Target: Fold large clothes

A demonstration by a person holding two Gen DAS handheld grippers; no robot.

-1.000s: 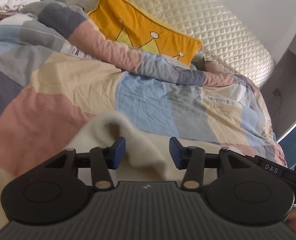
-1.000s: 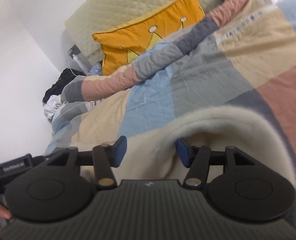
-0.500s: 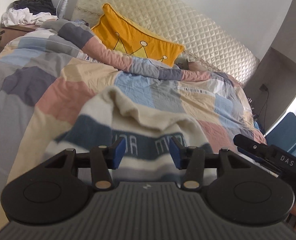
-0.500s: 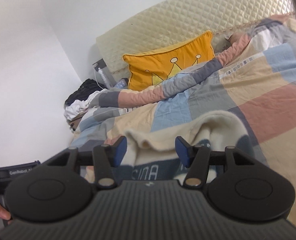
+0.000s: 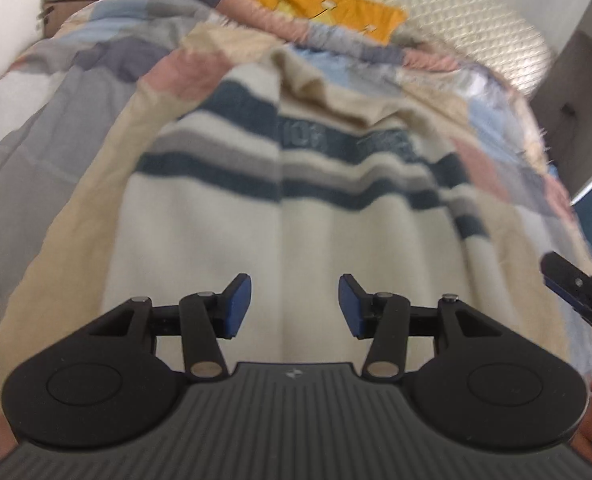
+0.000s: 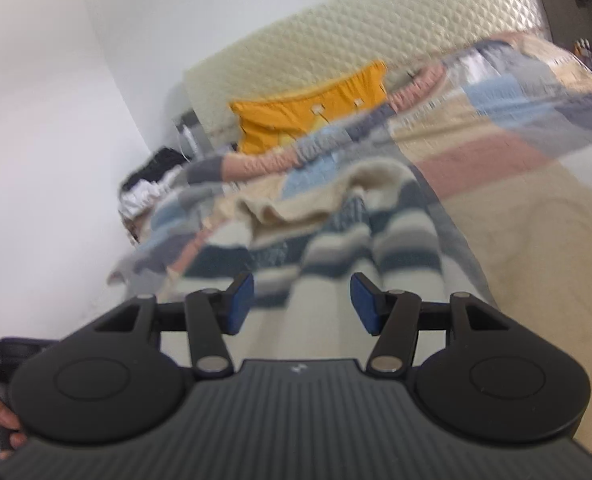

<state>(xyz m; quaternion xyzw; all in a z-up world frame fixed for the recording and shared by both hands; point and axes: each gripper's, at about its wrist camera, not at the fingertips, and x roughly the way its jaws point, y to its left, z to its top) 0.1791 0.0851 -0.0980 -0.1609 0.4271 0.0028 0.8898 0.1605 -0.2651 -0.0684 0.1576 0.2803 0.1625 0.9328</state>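
Striped sweater (image 5: 288,216) lies spread on bed (image 5: 56,184), sleeves in, collar far. Body fold not yet done, I judge. Left gripper (image 5: 295,306) & right gripper (image 6: 301,304): jaws apart, empty.

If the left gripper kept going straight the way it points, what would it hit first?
Most likely the striped sweater spread on the bed; the left gripper points down at its cream lower part, though depth is unclear.

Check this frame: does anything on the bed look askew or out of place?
The striped sweater lies flat on the patchwork quilt, but its cream collar end near the orange pillow is bunched and rumpled rather than smoothed. Motion blur hides finer detail. Nothing looks spilled or damaged.
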